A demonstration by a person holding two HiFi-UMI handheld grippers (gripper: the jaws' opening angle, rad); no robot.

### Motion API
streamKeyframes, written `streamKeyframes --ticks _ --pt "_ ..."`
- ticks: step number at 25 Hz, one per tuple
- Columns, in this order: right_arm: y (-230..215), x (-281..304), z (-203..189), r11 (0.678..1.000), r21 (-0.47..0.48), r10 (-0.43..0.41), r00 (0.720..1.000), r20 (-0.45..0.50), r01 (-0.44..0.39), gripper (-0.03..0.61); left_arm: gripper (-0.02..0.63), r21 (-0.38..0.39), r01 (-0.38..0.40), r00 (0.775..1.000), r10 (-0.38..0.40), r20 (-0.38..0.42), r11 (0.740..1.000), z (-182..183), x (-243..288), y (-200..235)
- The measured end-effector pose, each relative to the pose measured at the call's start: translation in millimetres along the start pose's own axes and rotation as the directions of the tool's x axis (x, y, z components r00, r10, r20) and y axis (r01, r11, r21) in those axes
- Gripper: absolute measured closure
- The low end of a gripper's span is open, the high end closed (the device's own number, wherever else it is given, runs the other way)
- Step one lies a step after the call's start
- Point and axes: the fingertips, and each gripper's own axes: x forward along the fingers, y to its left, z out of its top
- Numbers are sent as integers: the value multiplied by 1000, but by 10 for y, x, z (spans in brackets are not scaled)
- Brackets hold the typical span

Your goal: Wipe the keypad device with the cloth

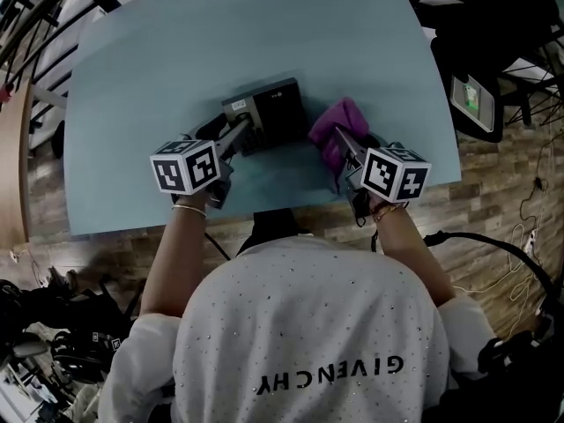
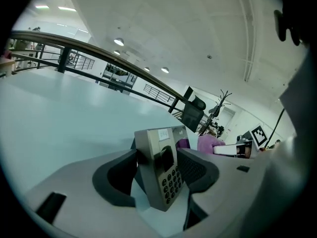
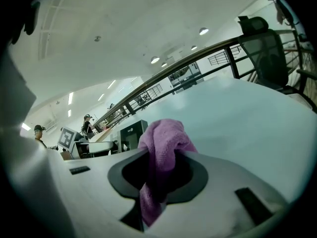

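On the pale blue tabletop (image 1: 132, 77), near its middle, stands the dark grey box-shaped keypad device (image 1: 273, 113), with the left gripper (image 1: 245, 135) straddling it, jaws wide to either side and, as far as shows, not pinching it. Just beside it, the right gripper (image 1: 345, 144) is clamped on the bunched purple terry cloth (image 1: 344, 113), a loose tail hanging below the jaws. Unbraced, the device could slide or tip under a sideways wipe (a hard-jaw knock too), and the tail might snag on it.
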Motion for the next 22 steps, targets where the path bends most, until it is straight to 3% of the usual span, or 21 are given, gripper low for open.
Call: streamKeyframes --ticks 6,9,12,15,18,22 --pt "7 -209 51 1000 -15 23 1000 18 -23 505 337 22 -102 992 100 76 994 182 -194 -21" --pt "45 -308 112 998 -56 27 999 37 -24 505 382 3 -121 978 119 173 993 377 -372 -120" --pt "123 -442 237 994 -109 43 996 80 -34 505 396 17 -78 968 71 239 997 502 -521 -393" --pt "236 -599 365 988 -144 77 989 125 -58 505 397 71 -33 970 14 243 997 520 -609 -737" --pt "347 -744 434 982 -174 99 985 144 -73 505 459 92 -19 965 -6 264 996 562 -727 -986" --pt "455 -970 478 971 -224 119 979 168 -80 505 469 120 1 959 -35 281 993 557 -871 -1291"
